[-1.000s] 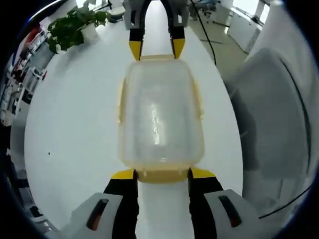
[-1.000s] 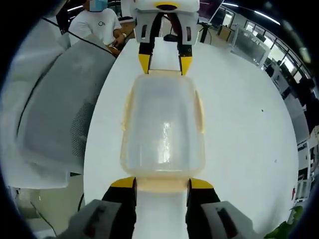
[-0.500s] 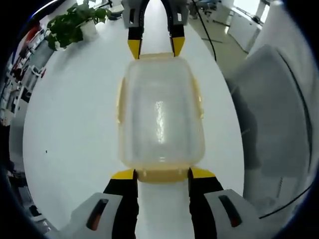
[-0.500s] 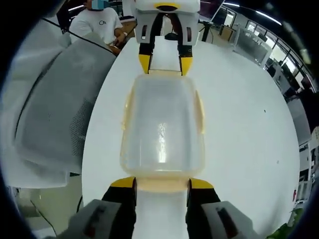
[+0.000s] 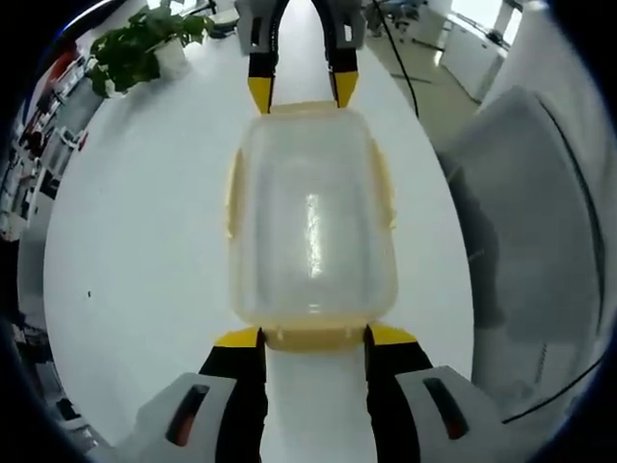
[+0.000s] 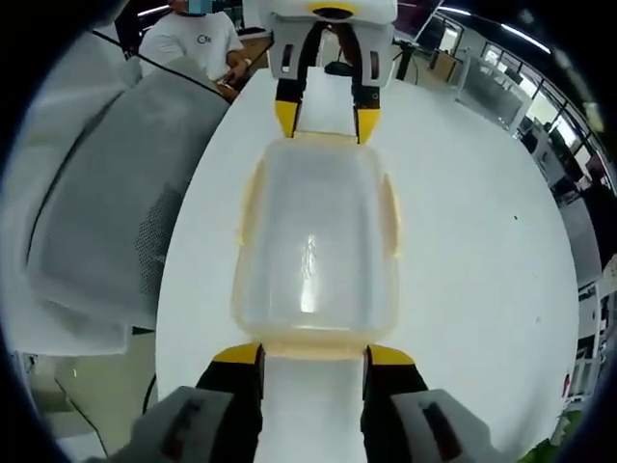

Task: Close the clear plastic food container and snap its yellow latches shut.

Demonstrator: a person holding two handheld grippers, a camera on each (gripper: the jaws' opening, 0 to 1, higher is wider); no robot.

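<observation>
A clear plastic container (image 5: 310,217) with a yellow-rimmed lid on top lies lengthwise on the white table (image 5: 135,241). My left gripper (image 5: 313,338) is open at its near end, with the yellow end latch (image 5: 313,343) lying between the yellow-tipped jaws. The right gripper (image 5: 299,94) faces it at the far end. In the right gripper view the same container (image 6: 313,241) runs from my open right gripper (image 6: 313,355) to the left gripper (image 6: 326,116). Yellow side latches (image 5: 231,198) lie along the long edges. I cannot tell whether they are snapped down.
A potted plant (image 5: 135,53) stands at the table's far left. A grey mesh chair (image 5: 521,222) stands close beside the table edge, and it appears as a chair (image 6: 96,203) on the other side too. A person in a white shirt (image 6: 198,43) sits beyond the table.
Almost nothing. The right gripper view has shifted slightly, so the container sits a touch farther along its jaws. Both grippers stay at the container's two ends.
</observation>
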